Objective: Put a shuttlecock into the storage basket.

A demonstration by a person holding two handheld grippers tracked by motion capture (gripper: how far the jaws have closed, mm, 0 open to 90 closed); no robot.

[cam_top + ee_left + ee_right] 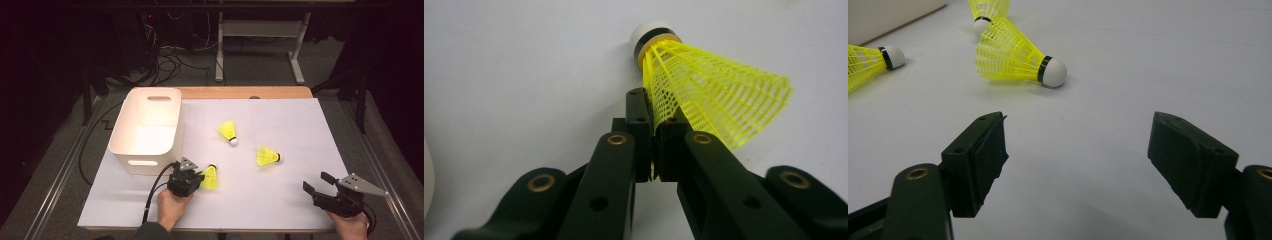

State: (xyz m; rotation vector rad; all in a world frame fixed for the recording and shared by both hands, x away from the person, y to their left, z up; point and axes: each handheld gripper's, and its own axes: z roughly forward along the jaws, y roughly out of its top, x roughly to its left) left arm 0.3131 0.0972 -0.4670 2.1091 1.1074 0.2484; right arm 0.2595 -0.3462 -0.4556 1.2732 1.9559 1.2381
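Three yellow shuttlecocks on the white surface [280,200]: the left gripper [654,135] has its jaws clenched on the mesh skirt of the nearest shuttlecock [719,100], just beside the white bin [145,127]. Right gripper [1075,160] hovers, jaws spread wide, holding nothing.

Camera layout
High view looks forward and down over the whole surface [280,200]; both gripper views sit low, close; all share the shuttlecocks [266,156].

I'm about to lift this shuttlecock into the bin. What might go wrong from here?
The left gripper pinches only the thin mesh skirt edge of the shuttlecock, so it may slip out or the skirt may crush. The bin wall stands right beside the gripper, so a low lift may knock it.
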